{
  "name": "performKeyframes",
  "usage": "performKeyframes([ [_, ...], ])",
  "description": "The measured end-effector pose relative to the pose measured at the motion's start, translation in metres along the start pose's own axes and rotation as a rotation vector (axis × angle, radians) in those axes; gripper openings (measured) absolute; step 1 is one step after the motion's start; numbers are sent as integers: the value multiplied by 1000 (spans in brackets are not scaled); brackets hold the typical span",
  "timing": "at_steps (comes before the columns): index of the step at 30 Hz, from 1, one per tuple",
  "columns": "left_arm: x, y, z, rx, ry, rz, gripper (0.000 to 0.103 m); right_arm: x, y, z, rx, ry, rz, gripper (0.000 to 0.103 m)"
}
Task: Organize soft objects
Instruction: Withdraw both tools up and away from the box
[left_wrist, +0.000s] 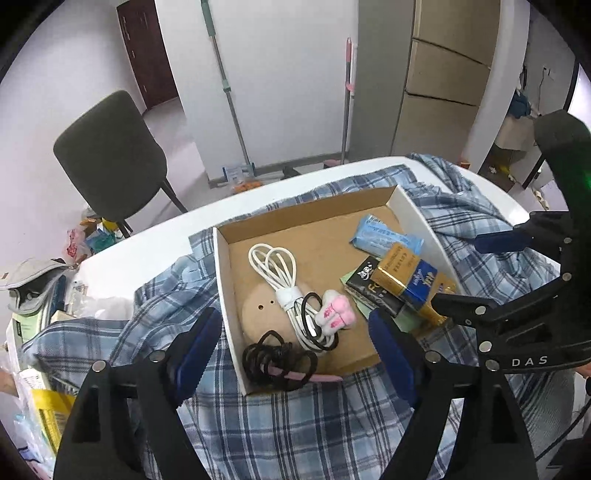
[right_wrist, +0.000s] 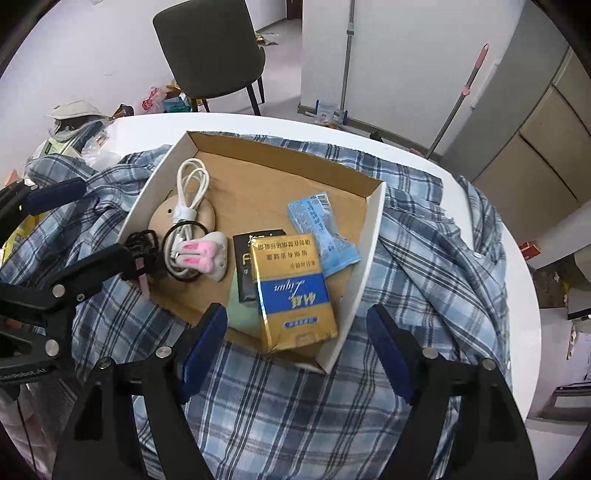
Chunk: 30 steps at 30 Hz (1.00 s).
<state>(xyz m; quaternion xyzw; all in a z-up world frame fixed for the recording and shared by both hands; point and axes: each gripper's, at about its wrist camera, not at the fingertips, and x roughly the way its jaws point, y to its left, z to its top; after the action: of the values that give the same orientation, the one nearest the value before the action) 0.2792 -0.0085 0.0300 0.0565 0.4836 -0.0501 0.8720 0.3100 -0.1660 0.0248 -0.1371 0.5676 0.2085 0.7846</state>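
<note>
A shallow cardboard box (left_wrist: 221, 266) (right_wrist: 369, 240) with white outer walls rests on a blue plaid shirt (left_wrist: 295, 424) (right_wrist: 295, 424) spread over a white round table (left_wrist: 147, 236). In it lie a white cable (left_wrist: 277, 266), black hair ties (left_wrist: 277, 362) (right_wrist: 144, 243), a pink and white plush toy (left_wrist: 336, 314) (right_wrist: 207, 256), a gold and blue pack (right_wrist: 291, 291), a black pack (right_wrist: 245, 254) and a blue tissue packet (right_wrist: 321, 225). My left gripper (left_wrist: 295, 343) stands open above the box's near left corner. My right gripper (right_wrist: 297, 332) is open over the near right corner, holding nothing.
A dark chair (left_wrist: 107, 155) (right_wrist: 210, 48) stands beyond the table. Bags, papers and a cap (left_wrist: 37, 295) crowd the table's left side. Two mop handles (left_wrist: 229, 92) lean on the far wall. The table's edge curves round on the right (right_wrist: 517, 295).
</note>
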Motion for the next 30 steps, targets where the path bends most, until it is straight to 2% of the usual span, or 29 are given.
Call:
performKeyframes([
  [8,-63,-8,-12,-9,-94,3,84,-59,8,-21,-20,-76,-11,77],
  [15,-108,-17,-46,-1,-138,26,84,-99,18,-63,-36,-115,-22,77],
  [20,-131,-17,-78,-42,-200,43,84,-130,34,-107,-55,-257,-44,80],
  [23,-145,-25,-100,-36,-224,17,84,-136,40,-131,-43,-299,-15,81],
  [27,-160,-37,-129,-44,-292,43,84,-135,43,-161,7,-370,-16,82],
  [30,-158,-39,-145,-72,-301,-5,84,-130,43,-180,62,-414,-10,82],
])
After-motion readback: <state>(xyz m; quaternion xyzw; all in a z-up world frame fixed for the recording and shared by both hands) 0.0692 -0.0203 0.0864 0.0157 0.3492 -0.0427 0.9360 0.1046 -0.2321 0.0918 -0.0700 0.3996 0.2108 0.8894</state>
